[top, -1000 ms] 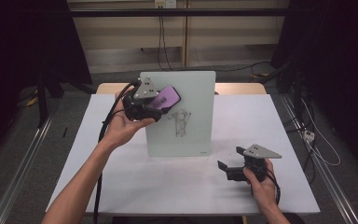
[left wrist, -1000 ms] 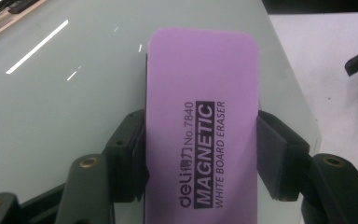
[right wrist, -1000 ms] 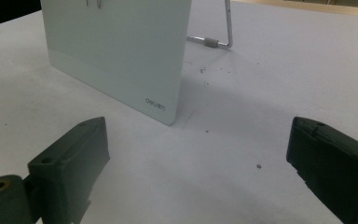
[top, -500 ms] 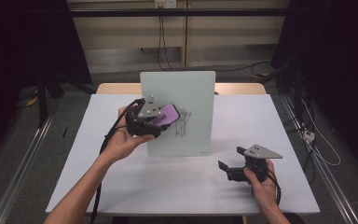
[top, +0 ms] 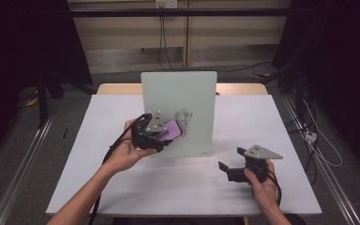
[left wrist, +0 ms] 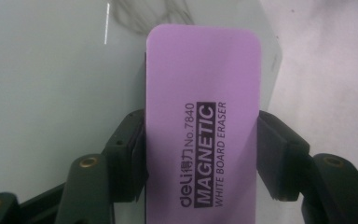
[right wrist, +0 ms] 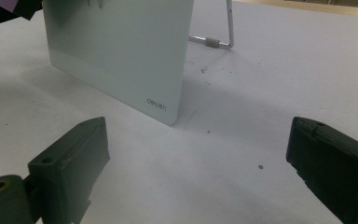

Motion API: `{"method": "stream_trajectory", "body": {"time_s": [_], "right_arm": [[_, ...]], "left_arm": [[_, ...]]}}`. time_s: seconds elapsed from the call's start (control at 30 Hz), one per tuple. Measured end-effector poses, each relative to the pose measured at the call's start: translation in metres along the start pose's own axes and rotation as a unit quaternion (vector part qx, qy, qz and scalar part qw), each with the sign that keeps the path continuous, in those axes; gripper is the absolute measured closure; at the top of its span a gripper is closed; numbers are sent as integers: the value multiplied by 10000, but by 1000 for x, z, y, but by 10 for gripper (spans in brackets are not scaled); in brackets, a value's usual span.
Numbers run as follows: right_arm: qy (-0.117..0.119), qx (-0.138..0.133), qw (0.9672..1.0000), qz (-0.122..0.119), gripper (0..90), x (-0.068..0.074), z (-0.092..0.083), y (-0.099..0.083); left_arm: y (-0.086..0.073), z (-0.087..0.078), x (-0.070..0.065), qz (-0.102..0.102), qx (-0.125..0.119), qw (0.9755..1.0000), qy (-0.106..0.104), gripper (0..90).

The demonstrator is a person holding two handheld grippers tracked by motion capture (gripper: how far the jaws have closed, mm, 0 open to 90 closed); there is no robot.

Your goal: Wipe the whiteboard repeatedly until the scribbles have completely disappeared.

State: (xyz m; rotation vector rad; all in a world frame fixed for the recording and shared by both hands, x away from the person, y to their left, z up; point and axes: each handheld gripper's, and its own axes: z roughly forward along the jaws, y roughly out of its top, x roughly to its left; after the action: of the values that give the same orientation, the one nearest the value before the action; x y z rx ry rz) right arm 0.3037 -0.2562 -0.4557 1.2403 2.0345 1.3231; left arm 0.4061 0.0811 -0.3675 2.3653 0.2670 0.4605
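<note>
The table (top: 122, 187), covered in a matte white sheet, carries an upright whiteboard (top: 178, 93), a smooth pale-green glassy panel with rounded corners and a thin wire stand behind it. Over the last second the left gripper (top: 161, 133) has slid down the whiteboard's face from its upper left to its lower left, just under a smudged dark drawing (top: 183, 117); the wiping looks under way, the marks not yet cleared. Its jaws clamp the long sides of a flat lilac magnetic whiteboard eraser (left wrist: 200, 121). Right of the whiteboard, the right gripper (top: 232, 168) rests low, jaws spread wide and empty.
</note>
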Motion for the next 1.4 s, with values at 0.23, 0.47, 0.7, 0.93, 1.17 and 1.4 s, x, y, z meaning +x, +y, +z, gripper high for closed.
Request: {"method": "stream_trajectory", "body": {"time_s": [0.23,0.47,0.7,0.93,1.17,1.4], "right_arm": [[1,1,10000,-1,57,0,0,0],[2,-4,10000,-7,57,0,0,0],[9,-9,10000,-26,57,0,0,0],[10,-8,10000,-10,57,0,0,0],[21,8,10000,-36,57,0,1,0],[18,4,10000,-13,57,0,1,0]], "left_arm": [[3,0,2,-34,8,10000,-83,410],[20,-12,16,-125,-259,9995,93,410],[38,-23,29,-195,-433,9986,220,410],[50,-25,35,-260,-605,9975,265,410],[57,-21,33,-284,-689,9968,279,410],[61,-13,27,-146,-627,9976,250,410]]}}
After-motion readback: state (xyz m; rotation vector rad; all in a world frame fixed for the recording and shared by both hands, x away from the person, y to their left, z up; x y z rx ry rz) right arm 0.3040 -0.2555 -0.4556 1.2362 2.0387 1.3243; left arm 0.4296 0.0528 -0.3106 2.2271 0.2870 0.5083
